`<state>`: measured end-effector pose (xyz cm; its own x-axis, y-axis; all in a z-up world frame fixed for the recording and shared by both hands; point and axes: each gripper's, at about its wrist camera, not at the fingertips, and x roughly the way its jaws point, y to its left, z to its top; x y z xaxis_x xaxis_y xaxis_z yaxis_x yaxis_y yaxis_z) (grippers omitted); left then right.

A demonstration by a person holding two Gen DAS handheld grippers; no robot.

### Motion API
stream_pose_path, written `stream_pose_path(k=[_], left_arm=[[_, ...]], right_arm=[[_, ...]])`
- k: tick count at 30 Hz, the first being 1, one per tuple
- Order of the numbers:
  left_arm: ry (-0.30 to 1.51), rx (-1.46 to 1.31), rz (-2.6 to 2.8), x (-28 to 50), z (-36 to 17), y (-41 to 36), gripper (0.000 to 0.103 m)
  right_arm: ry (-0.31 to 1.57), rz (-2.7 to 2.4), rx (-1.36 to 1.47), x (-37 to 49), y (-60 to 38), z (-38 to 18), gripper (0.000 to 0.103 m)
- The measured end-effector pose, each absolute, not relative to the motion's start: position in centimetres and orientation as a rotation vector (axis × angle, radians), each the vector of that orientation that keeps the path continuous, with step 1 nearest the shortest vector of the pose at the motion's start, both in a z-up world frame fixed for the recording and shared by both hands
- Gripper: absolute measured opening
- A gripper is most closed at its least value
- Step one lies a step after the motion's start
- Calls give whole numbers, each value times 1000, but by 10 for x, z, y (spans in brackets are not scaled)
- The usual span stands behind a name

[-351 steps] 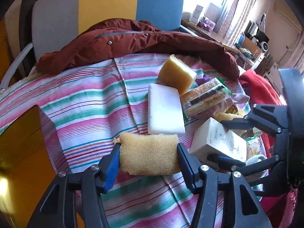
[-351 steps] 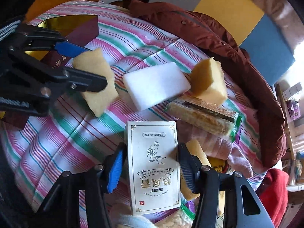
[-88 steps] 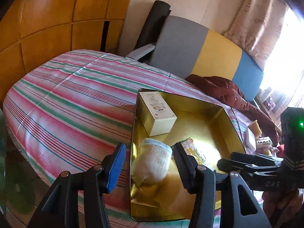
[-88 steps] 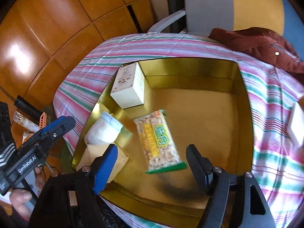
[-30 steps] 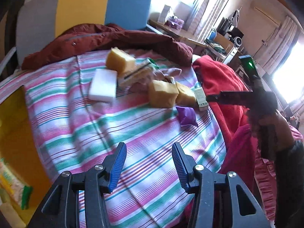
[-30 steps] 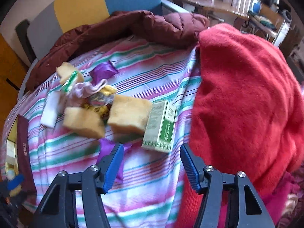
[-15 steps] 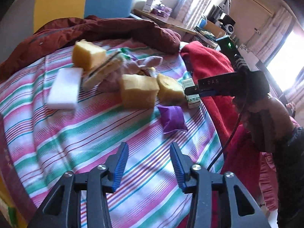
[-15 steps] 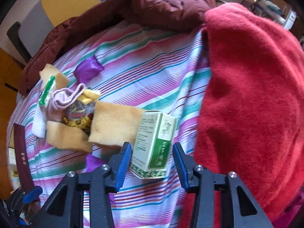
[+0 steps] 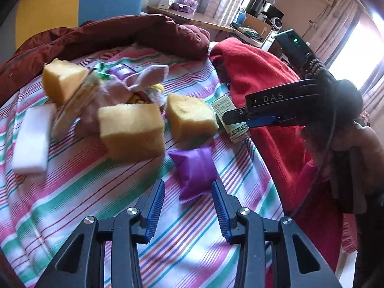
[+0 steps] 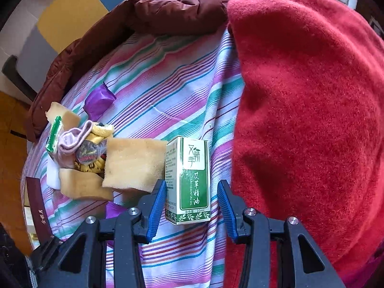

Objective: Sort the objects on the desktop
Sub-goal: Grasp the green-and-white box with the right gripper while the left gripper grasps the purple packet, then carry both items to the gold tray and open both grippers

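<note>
The left gripper (image 9: pixel 188 206) is closing, its fingers spread just short of the purple sachet (image 9: pixel 195 171). The right gripper (image 10: pixel 192 202) has its fingers spread around the green box (image 10: pixel 188 180), not pinching.

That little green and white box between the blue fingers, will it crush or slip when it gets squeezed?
The box looks like thin printed card, so it may dent under a hard squeeze. Its flat sides should give the fingers a fair hold. It is small, so probably light, and a nudge might slide it across the striped cloth.

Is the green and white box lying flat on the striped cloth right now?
No. In the right wrist view the green and white box stands upright on the striped cloth, beside a yellow sponge.
</note>
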<state>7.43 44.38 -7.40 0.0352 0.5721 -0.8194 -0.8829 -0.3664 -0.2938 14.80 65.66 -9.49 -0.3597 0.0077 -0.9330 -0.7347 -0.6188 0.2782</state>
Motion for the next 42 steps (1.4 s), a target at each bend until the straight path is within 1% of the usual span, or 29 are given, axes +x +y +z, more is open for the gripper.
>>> stream_pose_path(k=[2, 13, 16, 19, 22, 26, 34, 39, 42], left_arm=[[382, -1158, 1591, 74, -77, 451, 42], [391, -1238, 1593, 74, -100, 489, 42], [415, -1204, 1605, 77, -102, 492, 37], [416, -1192, 1605, 76, -102, 487, 35], [402, -1203, 1607, 74, -102, 476, 35], [401, -1217, 1627, 74, -99, 453, 35], [327, -1211, 1686, 73, -79, 400, 35], [285, -1139, 1745, 73, -50, 368, 35], [258, -1106, 1787, 68, -35, 344, 35]], right_arm=[[989, 2023, -1378, 149, 658, -95, 45], [1010, 2035, -1369, 147, 659, -96, 45], [1044, 2033, -1362, 150, 661, -98, 45], [1054, 2031, -1354, 151, 662, -98, 45], [1067, 2032, -1338, 153, 663, -97, 44], [1064, 2045, -1332, 153, 662, -95, 38], [998, 2067, -1377, 142, 655, -94, 37], [891, 2100, -1389, 136, 645, -85, 36], [785, 2139, -1385, 133, 631, -73, 36]])
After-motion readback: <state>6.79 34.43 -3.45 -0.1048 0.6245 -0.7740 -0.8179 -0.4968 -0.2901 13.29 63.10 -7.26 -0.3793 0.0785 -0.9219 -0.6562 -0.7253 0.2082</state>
